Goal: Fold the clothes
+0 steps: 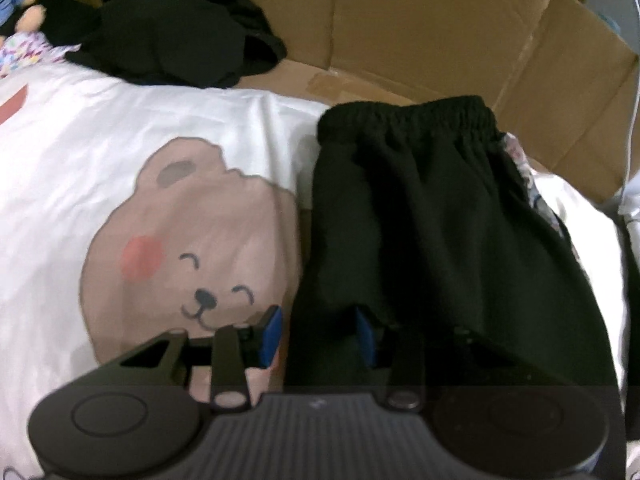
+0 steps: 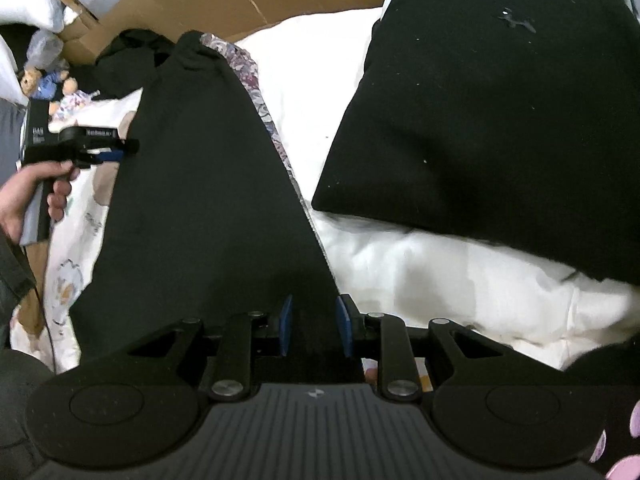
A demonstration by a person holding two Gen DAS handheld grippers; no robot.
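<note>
Cardboard sheets (image 1: pixel 440 32) line the far side of the bed, and a white bedsheet (image 1: pixel 80 168) printed with a smiling brown bear (image 1: pixel 192 240) covers the surface. Lying along the sheet's right half are black shorts (image 1: pixel 440 220) with a gathered elastic waistband toward the cardboard; a strip of floral fabric (image 2: pixel 256 92) peeks out along their right edge. A large black cushion (image 2: pixel 500 120) sits at the sheet's far right, and a crumpled black garment (image 1: pixel 180 32) lies by the far left edge, near small stuffed toys (image 2: pixel 44 80).

The right gripper (image 2: pixel 314 326) has the shorts' near end between its blue pads, clamped on the cloth. The left gripper (image 1: pixel 320 334) straddles the shorts' left edge, one pad over the bear, the other against black fabric; whether it pinches the cloth I cannot tell. A hand (image 2: pixel 24 196) holds its handle.
</note>
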